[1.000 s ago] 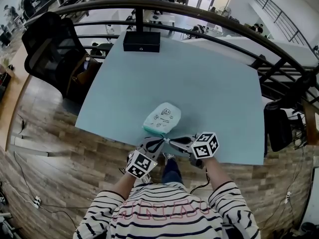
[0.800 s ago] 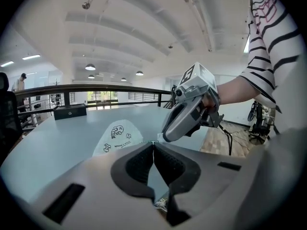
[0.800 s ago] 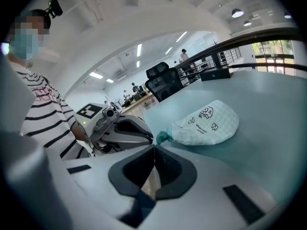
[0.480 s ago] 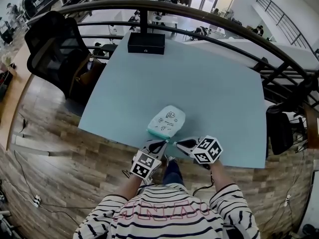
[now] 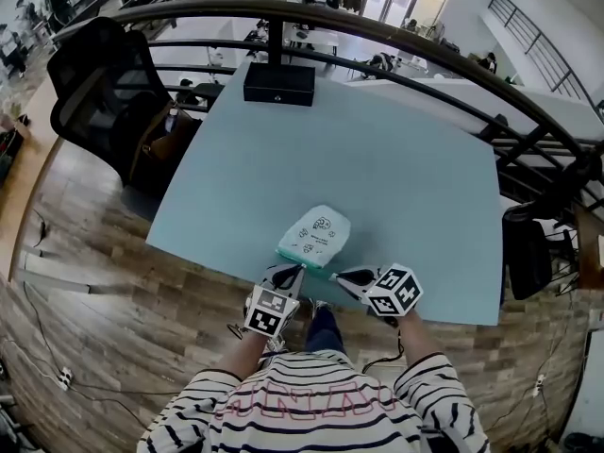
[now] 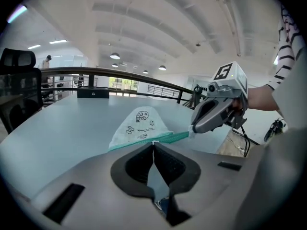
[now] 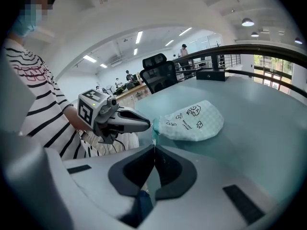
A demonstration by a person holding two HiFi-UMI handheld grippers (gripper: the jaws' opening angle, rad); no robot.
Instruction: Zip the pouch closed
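A white pouch [image 5: 316, 234] with small black drawings and a teal zipper edge [image 5: 304, 261] lies at the table's near edge. My left gripper [image 5: 293, 271] is shut at the teal edge; in the left gripper view a small white bit, apparently the zipper pull [image 6: 153, 142], sits at its jaw tips [image 6: 153, 144]. My right gripper [image 5: 339, 275] is shut on the right end of that edge, which shows in the left gripper view [image 6: 193, 131]. In the right gripper view the teal strip [image 7: 154, 128] runs straight into the shut jaws [image 7: 154, 146], with the left gripper [image 7: 149, 125] close beside it.
The light blue table [image 5: 377, 159] carries a black box [image 5: 279, 83] at its far edge. A black office chair [image 5: 99, 92] stands at the left, a dark railing [image 5: 425, 45] curves behind, and another chair [image 5: 525, 253] is at the right. The grippers hang over the table's near edge.
My left gripper has slid left along the teal edge, away from the right gripper, so the gap between the two has widened. The right gripper has barely moved.
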